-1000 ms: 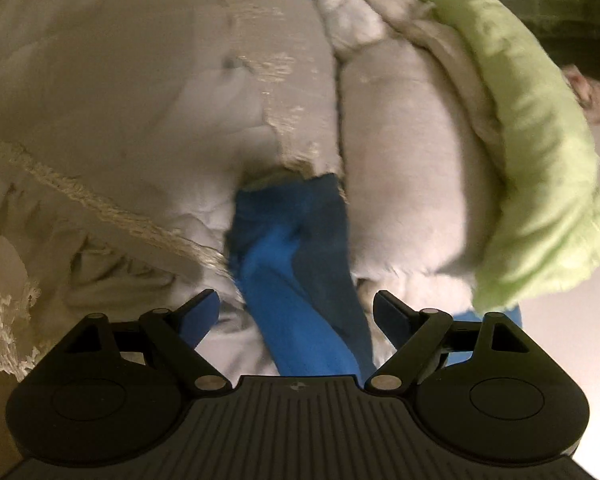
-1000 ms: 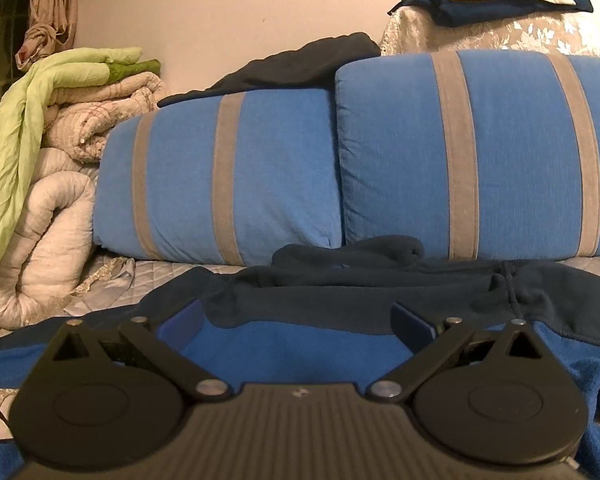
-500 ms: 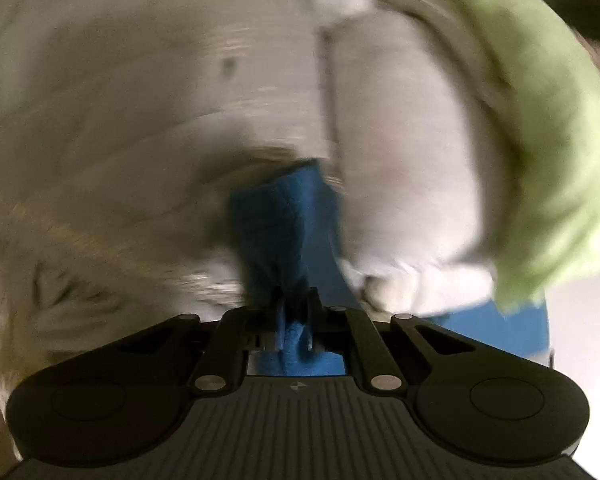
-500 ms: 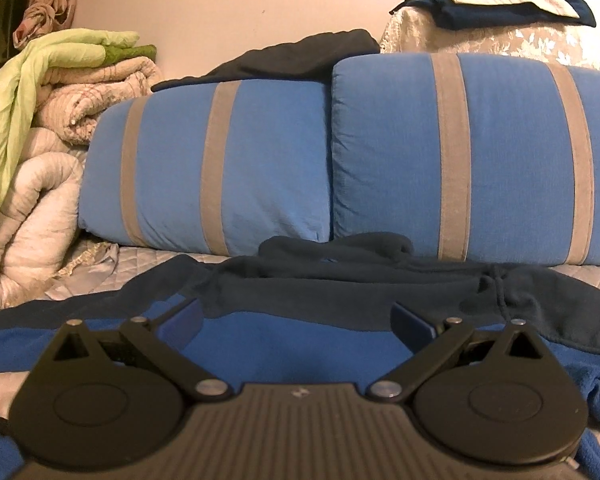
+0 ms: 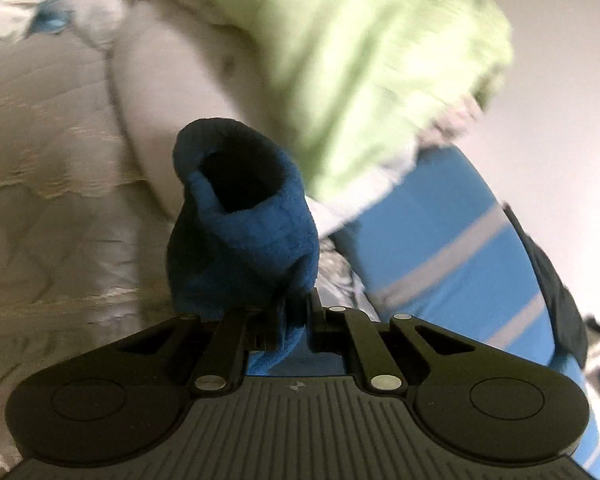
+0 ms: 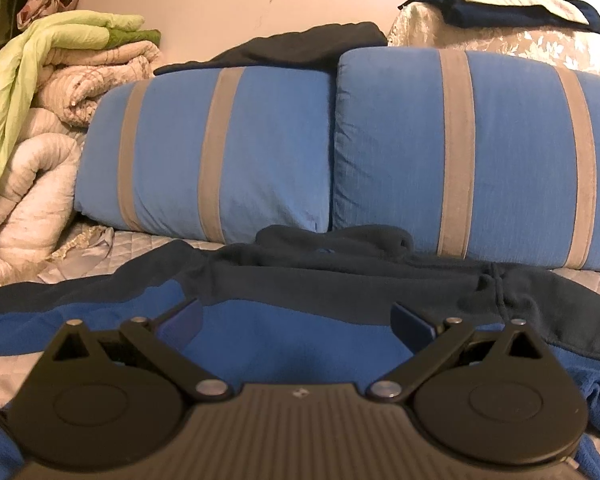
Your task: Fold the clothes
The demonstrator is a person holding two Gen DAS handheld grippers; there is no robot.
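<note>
Pinching blue sleeve cuff (image 5: 244, 216) | left tool (image 5: 294, 320) clamped | right tool (image 6: 296, 320) spread

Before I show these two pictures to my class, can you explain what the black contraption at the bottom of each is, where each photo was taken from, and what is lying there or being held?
There is no robot here. A person holds a pair of hand-operated tongs in each hand, and a wide-angle camera on each looks forward along its fingers.

The left-hand view shows the left tongs shut on a blue fleece sleeve, whose open cuff faces the camera. Behind it, blurred, are a green blanket and pale quilts.

The right-hand view shows the right tongs open, holding nothing, over a blue and navy fleece top spread on a quilted bed cover. Two blue striped pillows stand behind it, and folded blankets are stacked to the left.
</note>
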